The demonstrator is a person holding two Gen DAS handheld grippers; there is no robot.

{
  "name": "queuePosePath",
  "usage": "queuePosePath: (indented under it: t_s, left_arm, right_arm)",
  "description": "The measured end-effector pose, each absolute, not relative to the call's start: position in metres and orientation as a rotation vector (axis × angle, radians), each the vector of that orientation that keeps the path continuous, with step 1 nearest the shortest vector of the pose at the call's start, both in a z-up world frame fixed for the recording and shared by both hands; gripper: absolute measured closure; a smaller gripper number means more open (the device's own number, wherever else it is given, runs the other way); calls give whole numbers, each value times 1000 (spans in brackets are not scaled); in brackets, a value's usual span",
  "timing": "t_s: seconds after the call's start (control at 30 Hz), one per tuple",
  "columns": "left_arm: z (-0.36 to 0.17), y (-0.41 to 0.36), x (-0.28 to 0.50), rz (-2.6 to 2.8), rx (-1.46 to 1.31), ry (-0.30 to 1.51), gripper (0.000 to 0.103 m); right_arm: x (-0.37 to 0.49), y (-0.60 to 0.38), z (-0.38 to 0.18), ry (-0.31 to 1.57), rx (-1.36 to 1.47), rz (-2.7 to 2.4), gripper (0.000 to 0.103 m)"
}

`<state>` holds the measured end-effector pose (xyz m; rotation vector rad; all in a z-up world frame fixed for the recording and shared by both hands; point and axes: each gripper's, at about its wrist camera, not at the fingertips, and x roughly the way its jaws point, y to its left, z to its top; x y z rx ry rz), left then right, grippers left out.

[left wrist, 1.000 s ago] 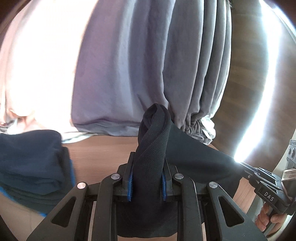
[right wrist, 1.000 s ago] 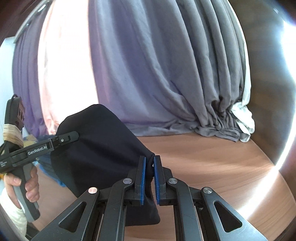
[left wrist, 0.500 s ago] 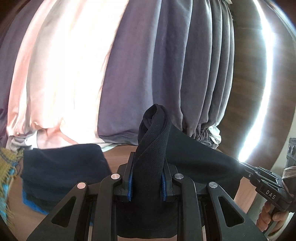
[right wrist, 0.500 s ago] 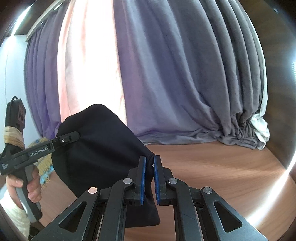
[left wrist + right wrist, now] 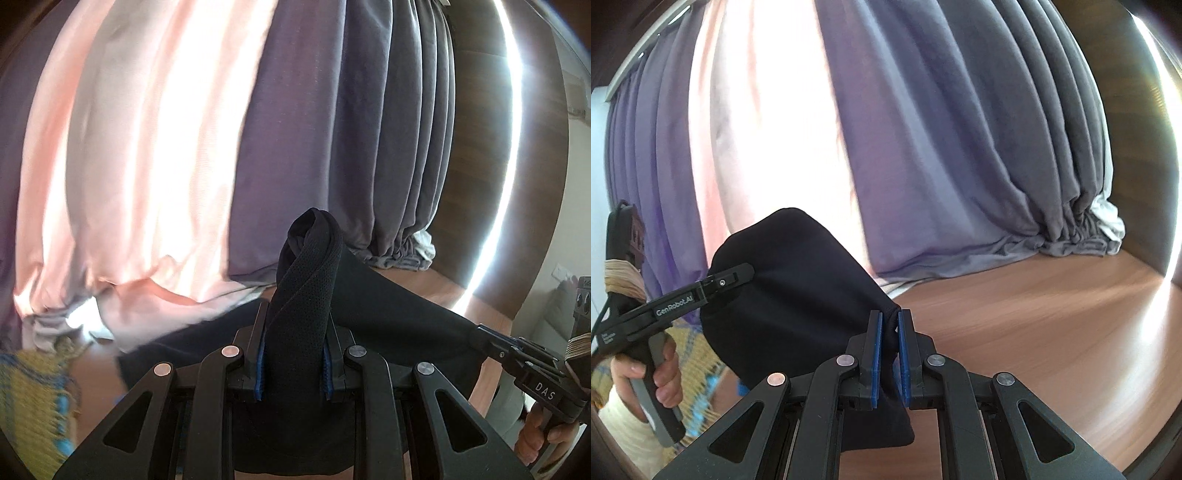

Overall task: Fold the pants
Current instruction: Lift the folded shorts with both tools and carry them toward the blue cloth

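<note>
Dark navy pants point(image 5: 388, 314) hang folded in the air between both grippers. My left gripper point(image 5: 293, 354) is shut on a thick rolled bunch of the mesh-textured fabric, which sticks up between its blue pads. My right gripper point(image 5: 890, 350) is shut on a thin edge of the pants point(image 5: 798, 280), and the cloth drapes down below its fingers. In the right wrist view the left gripper point(image 5: 738, 275) shows at the left, held by a hand point(image 5: 661, 376). The right gripper point(image 5: 487, 332) shows at the right edge of the left wrist view.
Grey and pink curtains point(image 5: 923, 147) hang behind a wooden surface point(image 5: 1034, 325). A yellow and blue woven cloth point(image 5: 33, 402) lies at the lower left. A dark wooden wall panel point(image 5: 480, 147) stands at the right.
Both grippers have swept sideways together with the pants held. A dark folded stack at the left has slid out of view, and the yellow woven cloth has come in.
</note>
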<state>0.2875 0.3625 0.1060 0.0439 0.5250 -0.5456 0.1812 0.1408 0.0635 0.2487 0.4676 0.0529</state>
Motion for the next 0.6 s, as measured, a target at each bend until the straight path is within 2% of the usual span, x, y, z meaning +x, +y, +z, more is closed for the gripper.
queuePosePath:
  t_s: [0.33,0.6]
  left_arm:
    - [122,398,325,-551,227,569,80]
    - [107,373,387,-631,369,636,80]
  right_arm:
    - [209,203,57,517,330,109,94]
    - [237,213,31,553,434,37,94]
